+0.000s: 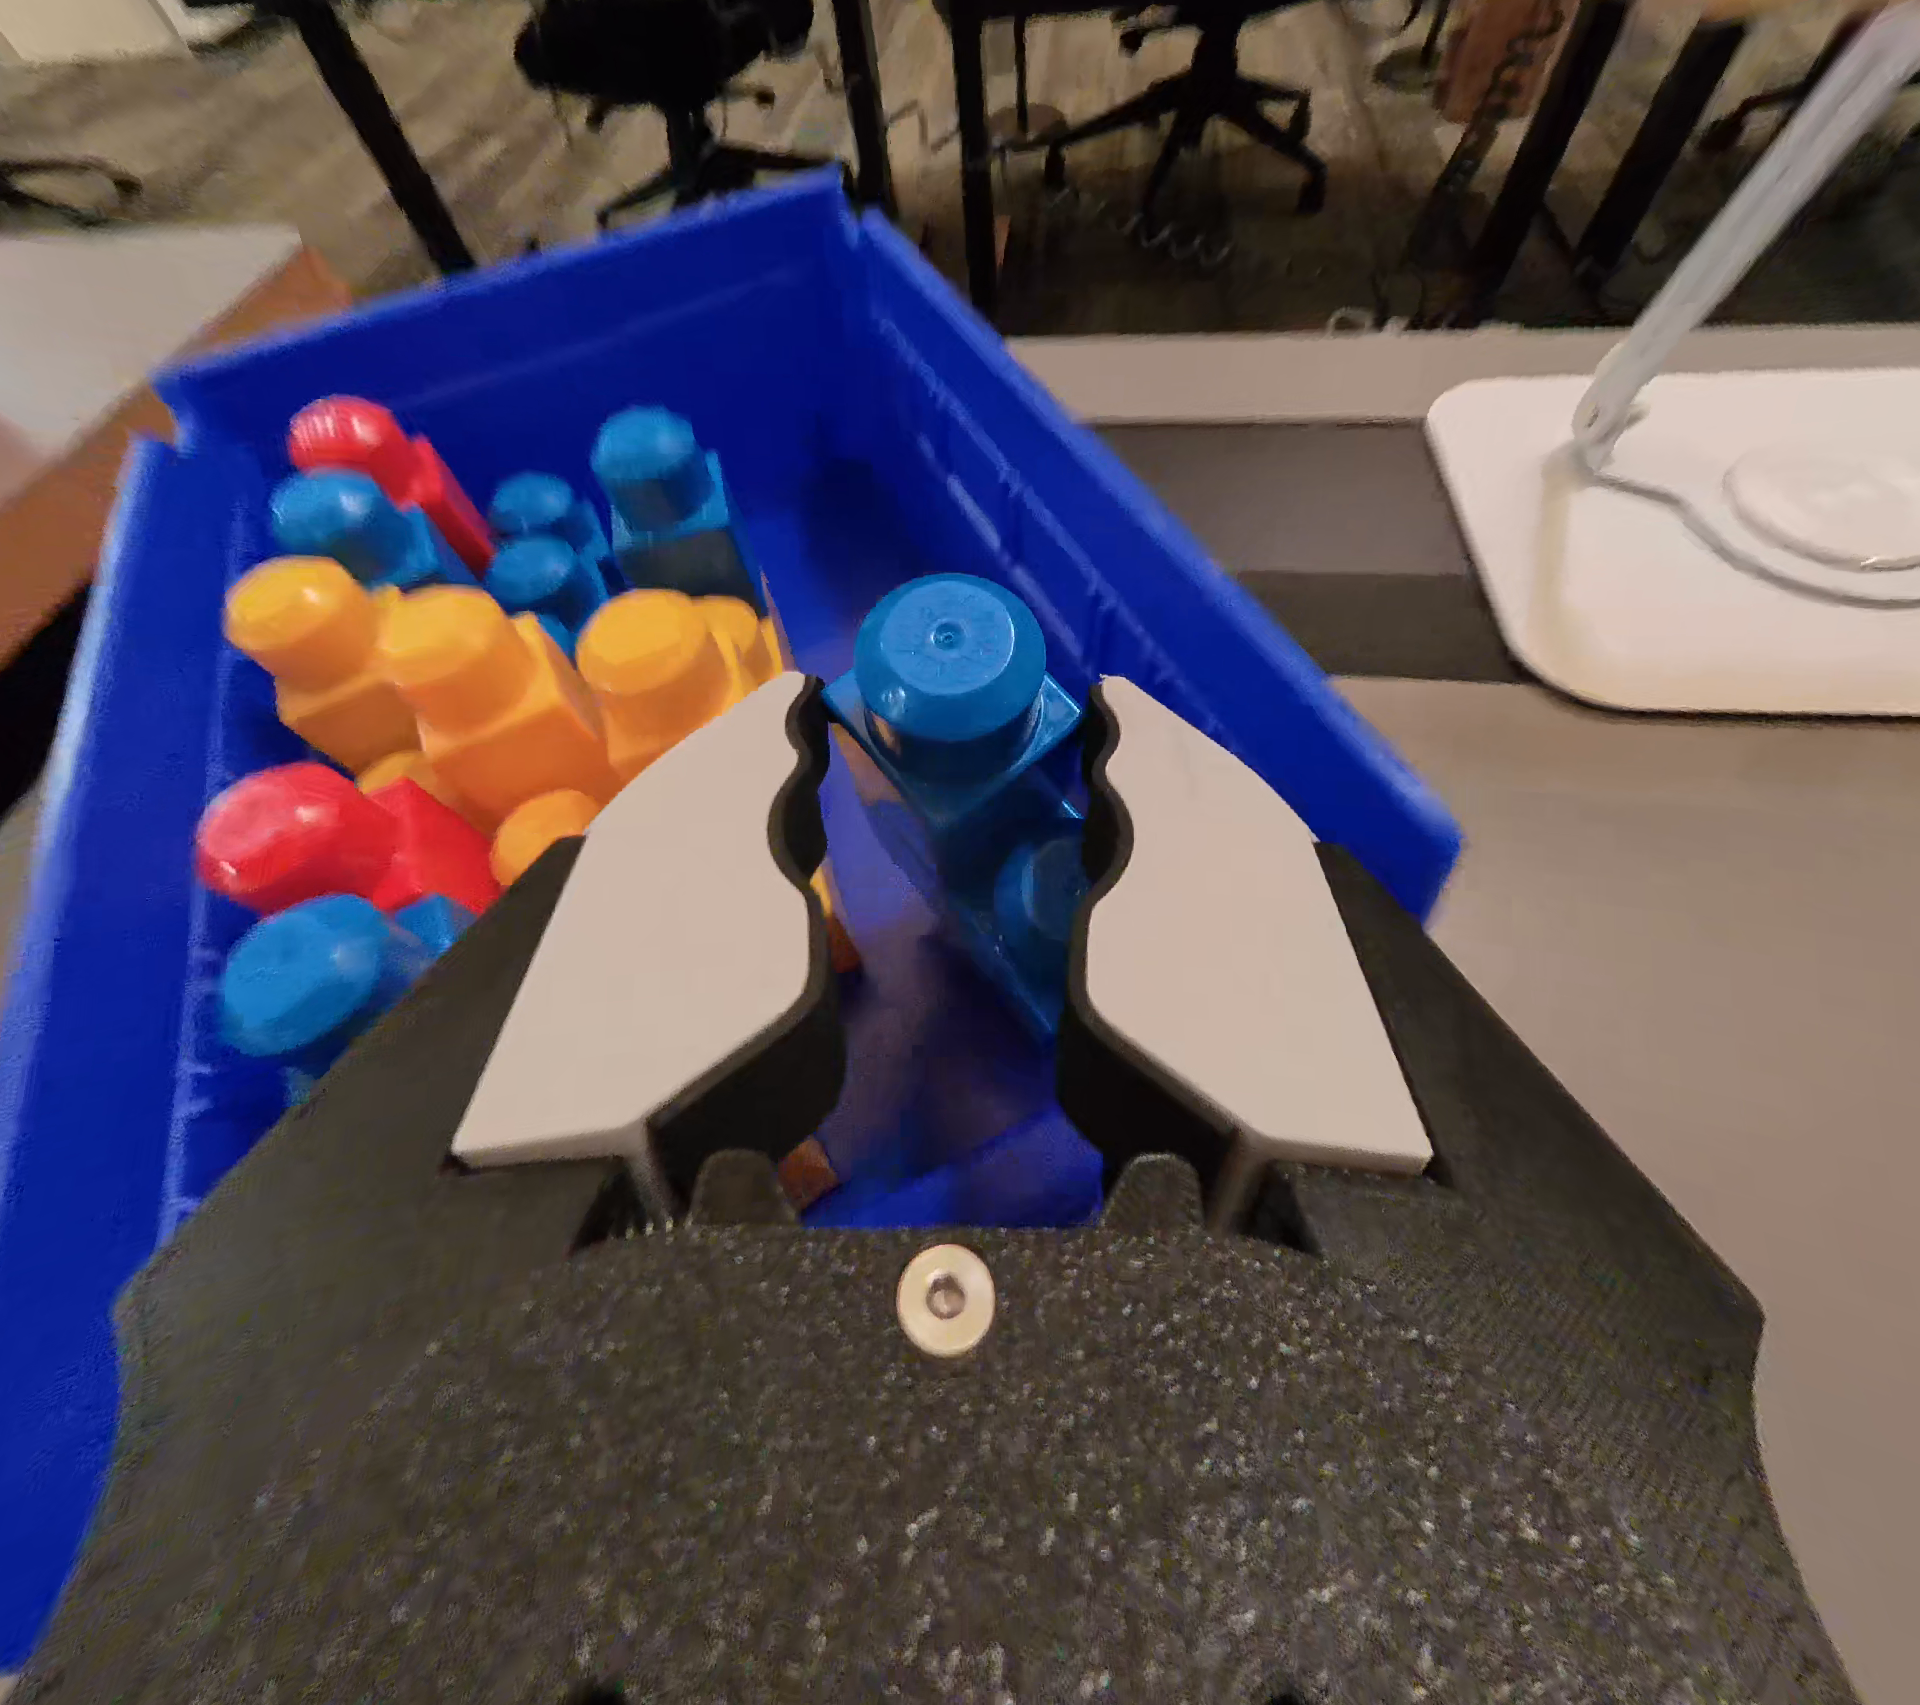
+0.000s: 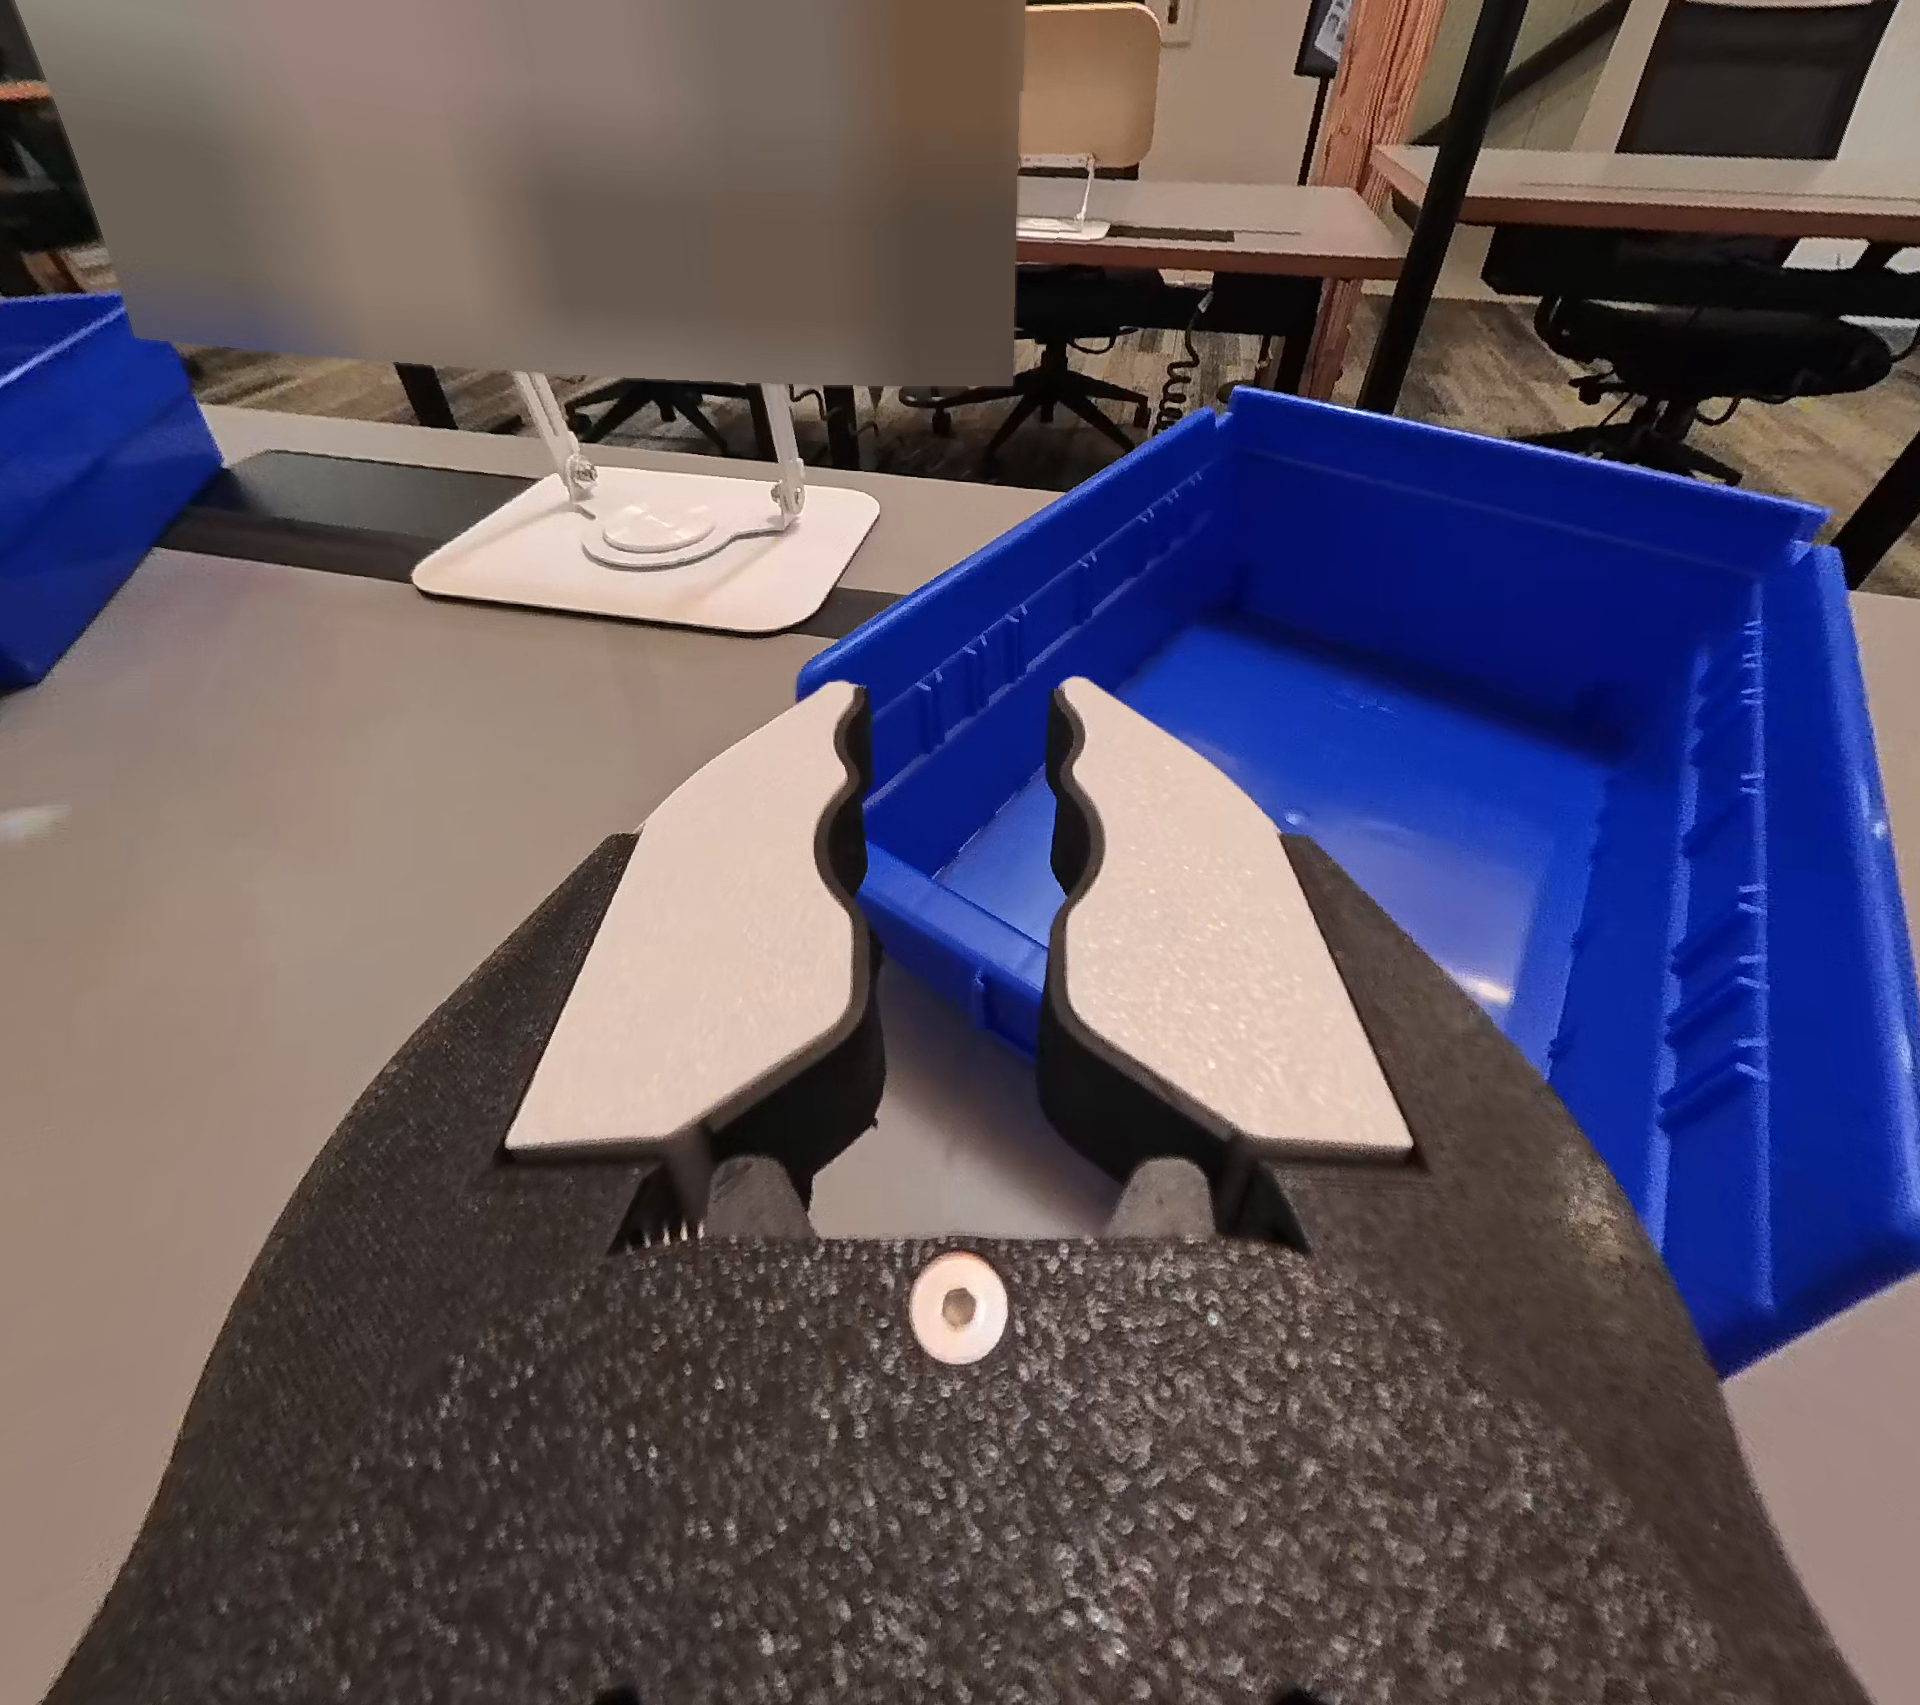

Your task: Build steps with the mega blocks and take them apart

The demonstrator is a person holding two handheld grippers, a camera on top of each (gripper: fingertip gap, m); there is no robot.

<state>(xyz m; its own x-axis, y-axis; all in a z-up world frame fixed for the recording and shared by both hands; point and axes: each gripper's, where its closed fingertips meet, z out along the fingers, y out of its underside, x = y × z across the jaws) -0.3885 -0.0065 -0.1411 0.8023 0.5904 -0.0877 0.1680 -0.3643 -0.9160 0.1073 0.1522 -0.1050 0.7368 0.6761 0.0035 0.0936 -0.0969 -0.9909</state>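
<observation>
Mega blocks of chunky moulded plastic in blue, orange and red [image 1: 436, 699] lie heaped in a deep blue plastic storage bin [image 1: 644, 325] on the left of a grey tabletop [image 1: 1621, 980], filling the bin's left and middle parts in a loose jumble with their round studs pointing every way. One blue two-stud block [image 1: 966, 720] is apart from the heap at the bin's right side, tilted with one stud pointing up, and the left gripper [image 1: 951, 720], with black fingers faced by grey plates, has it between its tips: the jaws stand partly closed, each inner edge touching a side of the block's square body just under the stud. The second stud of that block shows lower down, against the right finger. In the right wrist view the right gripper [image 2: 956, 720] hangs over the tabletop with its jaws a moderate gap apart and nothing between them, its tips just above the near corner of a second blue plastic bin [image 2: 1714, 824], whose floor is bare. Between the two bins, farther back on the table, stands a white rounded-rectangle stand base [image 2: 644, 554] with thin white struts rising from it; it straddles a dark strip [image 2: 343, 492] that runs across the tabletop.
</observation>
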